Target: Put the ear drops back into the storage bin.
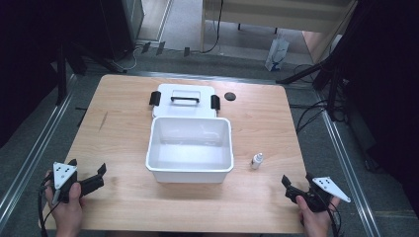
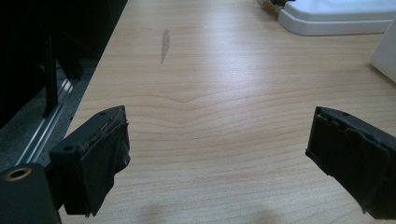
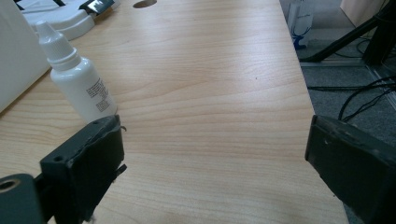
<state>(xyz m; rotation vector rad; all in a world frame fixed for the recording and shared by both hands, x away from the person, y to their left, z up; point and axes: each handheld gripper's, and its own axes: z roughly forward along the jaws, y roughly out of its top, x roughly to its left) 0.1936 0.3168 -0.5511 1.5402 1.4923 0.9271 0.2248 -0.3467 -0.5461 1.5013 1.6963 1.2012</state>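
the white storage box (image 1: 189,149) sits open mid-bench (image 1: 123,212) with nothing inside; its handled lid (image 1: 184,100) lies flat just behind it; a small white dropper bottle (image 1: 256,160) stands upright right of the box, near the right tongs (image 1: 295,182); both right and left tongs (image 1: 88,169) gape wide, holding nothing.

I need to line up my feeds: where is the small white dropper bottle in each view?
High view: dropper bottle stands right of the white bin.
Left gripper view: not in it.
Right gripper view: upper left, upright beside the bin wall.
Shared landmark: the bin.
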